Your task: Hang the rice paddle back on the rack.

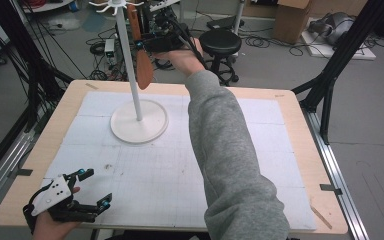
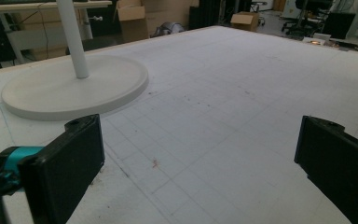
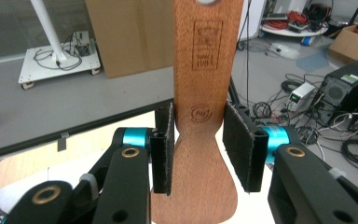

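A wooden spatula (image 1: 144,70) hangs blade down from the top hooks of a white rack (image 1: 130,65), whose round base (image 1: 139,131) stands at the table's far middle. In the right gripper view a white peg passes through the hole in the spatula (image 3: 205,93). My right gripper (image 1: 142,45) is raised beside the pole, and its pads press both edges of the spatula's neck (image 3: 198,109). My left gripper (image 1: 97,186) rests open at the near left corner with nothing in it. Its own view shows the jaws wide apart (image 2: 200,135), facing the rack base (image 2: 74,88).
A white gridded mat (image 1: 260,150) covers the wooden table (image 1: 300,105). The grey sleeve (image 1: 230,165) of the right arm reaches across the middle of the table. A black stool (image 1: 221,42), cables and boxes stand on the floor beyond the far edge.
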Demonstrator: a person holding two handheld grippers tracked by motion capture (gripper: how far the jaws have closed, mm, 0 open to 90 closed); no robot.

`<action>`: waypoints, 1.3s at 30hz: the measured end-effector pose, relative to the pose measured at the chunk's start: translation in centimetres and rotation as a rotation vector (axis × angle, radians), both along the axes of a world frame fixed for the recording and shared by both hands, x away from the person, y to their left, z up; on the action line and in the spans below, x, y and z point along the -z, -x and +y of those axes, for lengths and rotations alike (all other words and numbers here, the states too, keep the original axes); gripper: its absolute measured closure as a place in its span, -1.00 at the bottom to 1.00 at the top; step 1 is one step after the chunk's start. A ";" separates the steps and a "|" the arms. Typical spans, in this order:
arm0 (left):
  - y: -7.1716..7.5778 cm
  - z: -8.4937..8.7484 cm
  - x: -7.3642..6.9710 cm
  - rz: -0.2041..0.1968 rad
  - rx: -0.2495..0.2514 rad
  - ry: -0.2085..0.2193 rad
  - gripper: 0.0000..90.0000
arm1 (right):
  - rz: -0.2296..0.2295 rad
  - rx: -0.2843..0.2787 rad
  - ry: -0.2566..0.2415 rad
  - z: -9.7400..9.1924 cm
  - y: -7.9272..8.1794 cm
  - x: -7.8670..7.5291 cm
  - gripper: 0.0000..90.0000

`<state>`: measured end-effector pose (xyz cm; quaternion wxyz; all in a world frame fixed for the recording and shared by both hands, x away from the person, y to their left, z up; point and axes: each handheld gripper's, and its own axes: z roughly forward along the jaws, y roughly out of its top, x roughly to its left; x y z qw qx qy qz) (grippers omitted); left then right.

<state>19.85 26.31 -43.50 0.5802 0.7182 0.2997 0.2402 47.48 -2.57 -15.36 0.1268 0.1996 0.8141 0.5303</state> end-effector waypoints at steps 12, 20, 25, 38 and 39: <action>0.1 -0.3 0.0 -0.003 -0.006 -0.009 -0.96 | -0.030 -0.028 -0.009 -0.6 1.4 0.4 -0.36; -0.2 -0.6 0.0 0.002 0.001 -0.021 -0.96 | -0.034 -0.084 0.014 -1.6 2.5 1.4 -0.95; -0.4 -0.9 0.0 0.002 0.009 -0.020 -0.96 | -0.036 -0.115 0.020 -2.5 3.4 2.1 -1.00; -1.0 -1.5 0.0 0.001 0.033 -0.014 -0.96 | -0.033 -0.110 0.013 -4.9 4.9 4.5 -1.00; -1.0 -1.5 0.0 0.001 0.033 -0.013 -0.96 | -0.027 -0.107 0.014 -5.1 5.0 4.7 -1.00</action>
